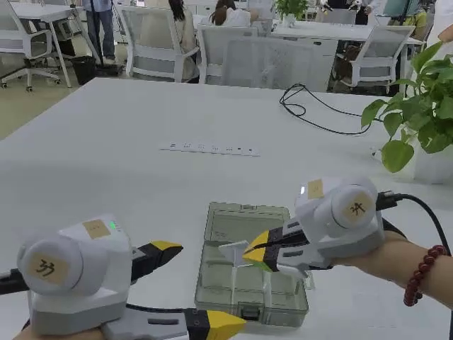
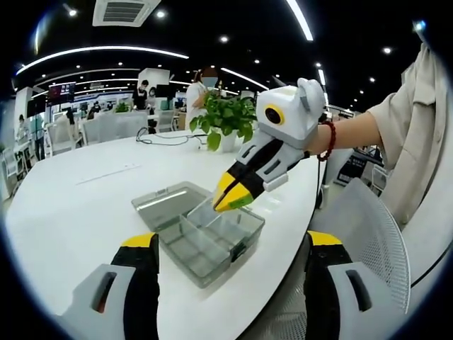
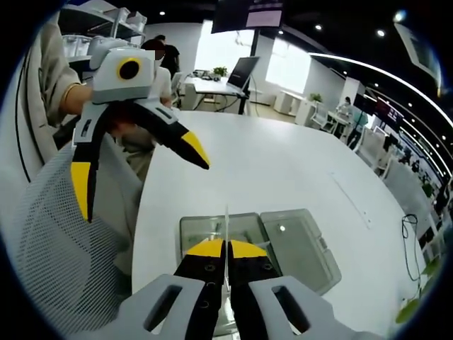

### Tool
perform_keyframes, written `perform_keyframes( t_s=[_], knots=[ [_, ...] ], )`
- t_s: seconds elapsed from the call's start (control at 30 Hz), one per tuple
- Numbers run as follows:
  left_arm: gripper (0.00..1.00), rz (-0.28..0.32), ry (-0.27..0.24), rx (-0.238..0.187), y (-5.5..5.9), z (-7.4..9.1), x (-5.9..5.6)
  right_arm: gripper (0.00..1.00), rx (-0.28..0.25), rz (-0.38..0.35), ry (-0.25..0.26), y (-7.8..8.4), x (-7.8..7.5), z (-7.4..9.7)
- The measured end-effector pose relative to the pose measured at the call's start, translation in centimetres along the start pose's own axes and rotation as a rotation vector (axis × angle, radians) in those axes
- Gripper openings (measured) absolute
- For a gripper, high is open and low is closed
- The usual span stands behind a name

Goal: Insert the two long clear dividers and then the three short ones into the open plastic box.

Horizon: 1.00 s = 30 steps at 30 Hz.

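The open clear plastic box [image 1: 212, 283] lies near the table's front edge, its lid [image 1: 244, 221] folded flat behind it. Upright clear partitions show inside it. My right gripper [image 1: 249, 253] comes in from the right, shut on a small clear divider [image 1: 233, 253] just above the box's middle. The right gripper view has that divider [image 3: 226, 218] edge-on between the shut yellow tips [image 3: 226, 249], over the box [image 3: 202, 228]. My left gripper [image 1: 195, 285] hovers at the box's left with its jaws wide apart and nothing between them. It [image 2: 230, 244] faces the box [image 2: 205, 244].
A white power strip [image 1: 212, 149] lies mid-table. A black cable [image 1: 311, 108] loops at the back right, beside a potted plant [image 1: 417, 117]. White chairs [image 1: 152, 42] and desks with people stand beyond the table's far edge.
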<state>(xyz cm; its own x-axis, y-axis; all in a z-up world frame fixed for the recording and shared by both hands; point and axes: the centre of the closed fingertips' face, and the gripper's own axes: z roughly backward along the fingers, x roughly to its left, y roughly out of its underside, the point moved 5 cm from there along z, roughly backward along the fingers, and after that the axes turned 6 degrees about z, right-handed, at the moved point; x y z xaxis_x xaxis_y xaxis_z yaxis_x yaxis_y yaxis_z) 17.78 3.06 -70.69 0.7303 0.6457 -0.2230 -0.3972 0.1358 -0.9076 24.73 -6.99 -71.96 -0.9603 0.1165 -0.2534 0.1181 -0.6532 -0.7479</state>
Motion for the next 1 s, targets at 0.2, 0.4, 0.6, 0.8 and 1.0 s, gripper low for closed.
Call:
perform_keyframes(
  t_s=[0.2, 0.4, 0.6, 0.8, 1.0],
  knots=[
    [0.83, 0.002, -0.021, 0.002, 0.1, 0.1, 0.2, 0.02, 0.012, -0.008, -0.007, 0.2, -0.2, -0.7],
    [0.83, -0.001, -0.028, 0.004, 0.0, 0.2, 0.3, 0.02, 0.024, -0.016, -0.014, 0.5, -0.4, -1.0],
    [0.82, -0.001, -0.025, 0.009, 0.1, 0.1, 0.3, 0.03, 0.035, -0.02, -0.026, 0.6, -0.4, -1.2],
    [0.82, -0.003, -0.027, 0.011, 0.1, 0.2, 0.4, 0.03, 0.047, -0.029, -0.035, 0.6, -0.5, -1.4],
    [0.83, -0.004, -0.027, 0.008, 0.1, 0.2, 0.4, 0.03, 0.097, -0.045, -0.066, 0.1, -0.8, -1.7]
  ],
)
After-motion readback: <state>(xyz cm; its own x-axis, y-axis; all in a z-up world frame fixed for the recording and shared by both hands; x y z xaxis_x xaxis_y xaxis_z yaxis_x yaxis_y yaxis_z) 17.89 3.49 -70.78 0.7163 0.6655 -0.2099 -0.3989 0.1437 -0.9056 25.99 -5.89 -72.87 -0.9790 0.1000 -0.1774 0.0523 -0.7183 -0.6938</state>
